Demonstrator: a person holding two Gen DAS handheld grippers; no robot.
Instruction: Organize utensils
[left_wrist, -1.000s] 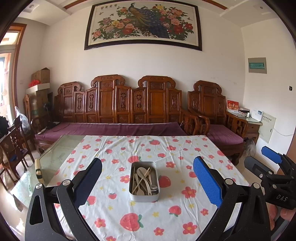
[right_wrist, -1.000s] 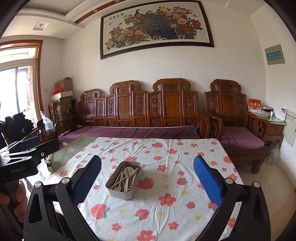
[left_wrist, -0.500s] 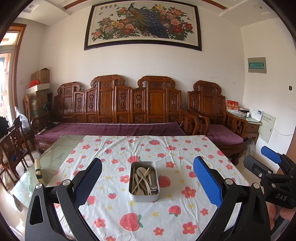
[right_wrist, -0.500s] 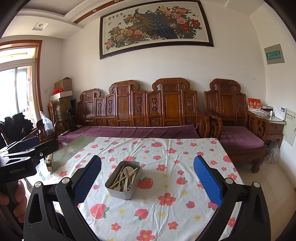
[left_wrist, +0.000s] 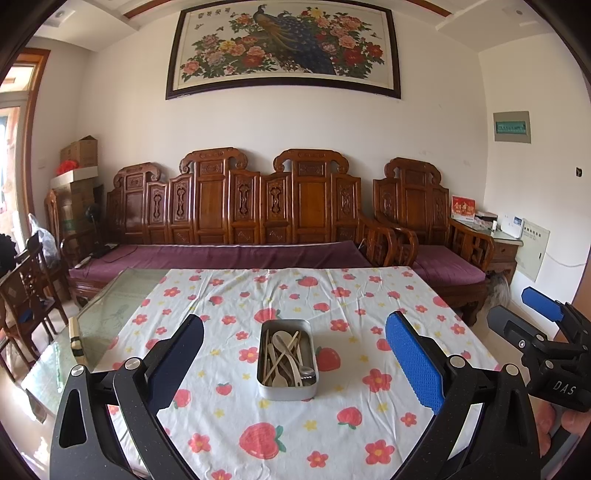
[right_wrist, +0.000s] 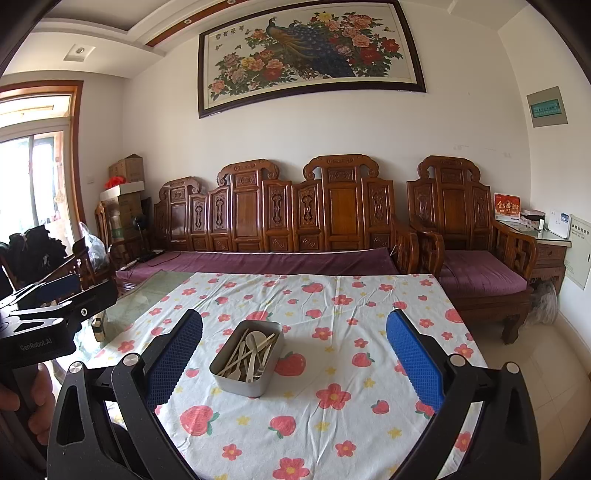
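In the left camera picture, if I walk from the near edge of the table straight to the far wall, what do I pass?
Big red strawberry print → grey metal tin of pale utensils → flowered white tablecloth's far edge → purple sofa cushion → carved wooden sofa back → framed peacock painting.

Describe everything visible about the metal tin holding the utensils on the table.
The metal tin is a shallow, lidless grey rectangle with rounded corners. It rests flat on the fruit-and-flower tablecloth, roughly mid-table. Inside lie jumbled pale spoons and thin stick-like utensils, apparently wood or plastic, crossing one another. Nothing else touches it; both grippers' fingers are short of it.
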